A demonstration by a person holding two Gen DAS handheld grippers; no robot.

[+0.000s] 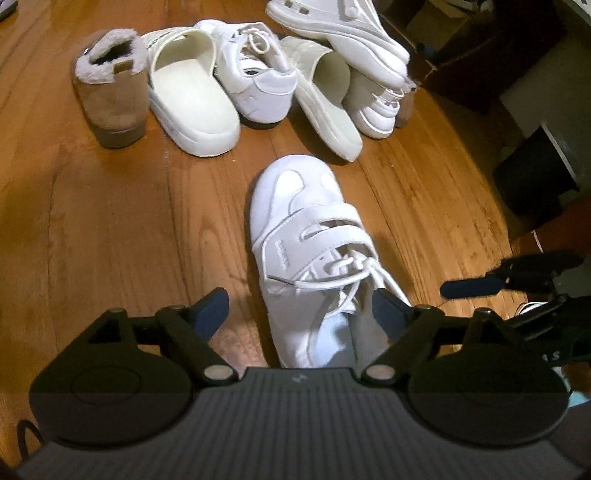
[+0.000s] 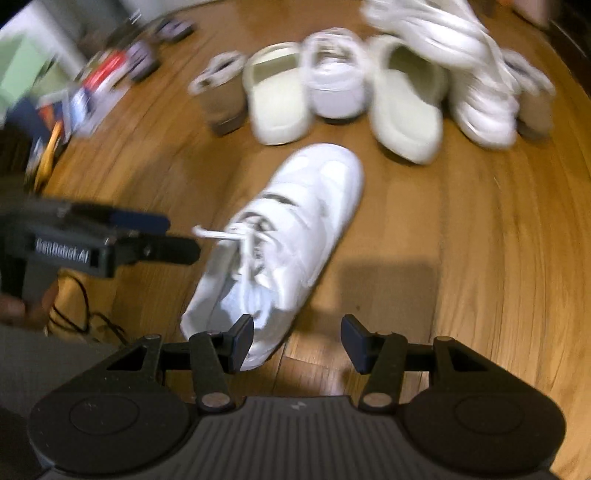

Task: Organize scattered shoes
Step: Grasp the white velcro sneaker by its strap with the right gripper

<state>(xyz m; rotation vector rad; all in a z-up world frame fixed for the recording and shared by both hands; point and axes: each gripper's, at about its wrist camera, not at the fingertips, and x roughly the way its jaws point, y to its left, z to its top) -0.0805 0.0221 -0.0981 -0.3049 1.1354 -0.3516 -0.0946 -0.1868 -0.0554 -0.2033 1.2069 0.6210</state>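
A white sneaker with two straps and loose laces [image 1: 306,229] lies alone on the wooden floor, toe toward a row of shoes. My left gripper [image 1: 299,310] stands open wide over its heel end; the left pad is clear of the shoe and the right pad sits at its opening. My right gripper [image 2: 297,332] is open beside the same sneaker [image 2: 288,229], its left finger overlapping the heel edge. The row holds a tan fleece boot [image 1: 110,92], two cream slides [image 1: 192,99], a matching white sneaker [image 1: 255,81] and stacked white chunky shoes [image 1: 340,33].
Dark boxes and furniture [image 1: 535,177] stand to the right of the shoes. Books and packages [image 2: 92,85] are scattered at the far left, blurred. A black cable [image 2: 85,317] lies on the floor by the left gripper [image 2: 147,236], which a hand [image 2: 14,306] holds.
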